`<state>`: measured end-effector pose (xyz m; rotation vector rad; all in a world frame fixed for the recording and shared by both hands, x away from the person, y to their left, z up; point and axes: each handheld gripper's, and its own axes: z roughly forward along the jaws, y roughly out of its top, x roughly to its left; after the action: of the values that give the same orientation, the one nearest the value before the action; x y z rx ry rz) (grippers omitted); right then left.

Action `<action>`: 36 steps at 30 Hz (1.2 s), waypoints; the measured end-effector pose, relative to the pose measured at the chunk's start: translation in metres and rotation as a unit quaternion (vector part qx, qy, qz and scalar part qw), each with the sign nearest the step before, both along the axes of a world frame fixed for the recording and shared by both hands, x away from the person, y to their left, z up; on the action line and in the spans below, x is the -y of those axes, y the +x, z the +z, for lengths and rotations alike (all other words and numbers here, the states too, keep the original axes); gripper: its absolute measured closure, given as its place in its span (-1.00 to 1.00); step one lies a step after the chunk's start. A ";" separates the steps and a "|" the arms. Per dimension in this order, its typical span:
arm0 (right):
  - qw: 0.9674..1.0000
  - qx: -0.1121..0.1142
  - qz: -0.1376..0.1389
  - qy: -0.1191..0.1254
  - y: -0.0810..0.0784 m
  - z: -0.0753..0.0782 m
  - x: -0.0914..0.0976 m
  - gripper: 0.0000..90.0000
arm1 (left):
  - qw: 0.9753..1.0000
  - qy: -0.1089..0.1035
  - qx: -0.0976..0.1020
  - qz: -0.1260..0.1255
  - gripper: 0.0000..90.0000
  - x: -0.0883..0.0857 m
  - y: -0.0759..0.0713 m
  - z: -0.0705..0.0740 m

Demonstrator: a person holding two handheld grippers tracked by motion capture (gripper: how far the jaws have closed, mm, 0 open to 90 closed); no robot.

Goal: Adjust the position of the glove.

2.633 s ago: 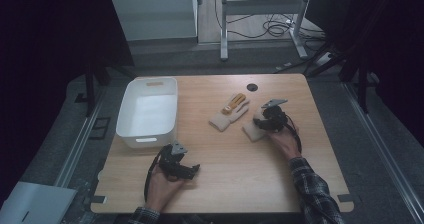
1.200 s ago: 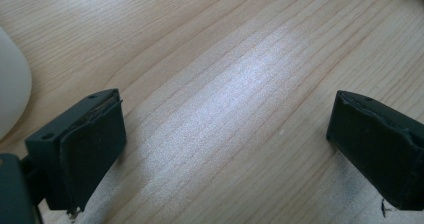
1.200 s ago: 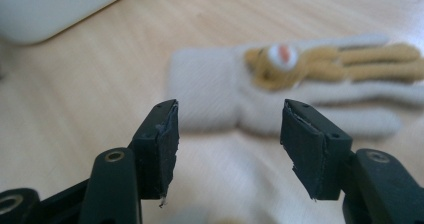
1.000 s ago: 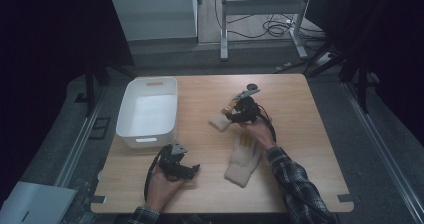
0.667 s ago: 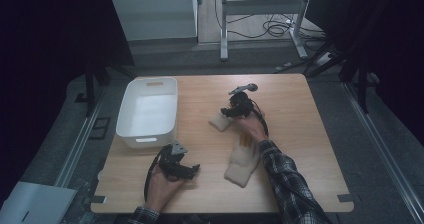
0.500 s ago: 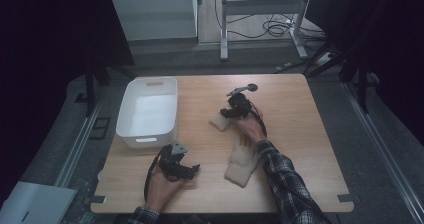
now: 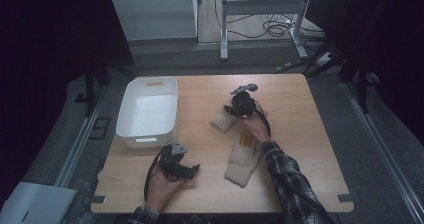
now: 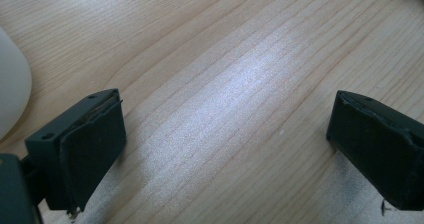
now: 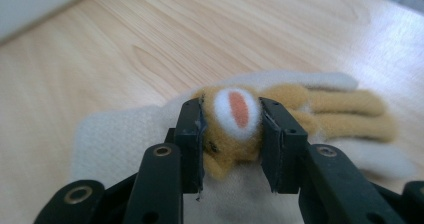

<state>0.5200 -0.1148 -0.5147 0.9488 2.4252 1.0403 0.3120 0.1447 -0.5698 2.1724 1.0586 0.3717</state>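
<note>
tan plush toy (image 9: 235, 129) (white-and-orange patch)

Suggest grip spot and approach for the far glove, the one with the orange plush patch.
Take the far glove by the raised orange plush patch on top, coming down from above with jaws either side of it. It lies flat on the table, so the cream knit offers no edge; the patch stands proud. The right hand-held gripper has just been closing there, pads on the patch.
</note>
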 end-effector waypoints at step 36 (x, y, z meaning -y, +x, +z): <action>0.994 -0.056 0.097 -0.002 -0.177 0.010 0.064 0.26 | 1.000 -0.002 0.001 0.002 -0.95 0.000 0.000 0.000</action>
<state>0.3427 -0.1791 -0.5051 0.8034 2.6536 1.0727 0.3120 0.1443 -0.5701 2.1665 1.0617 0.3733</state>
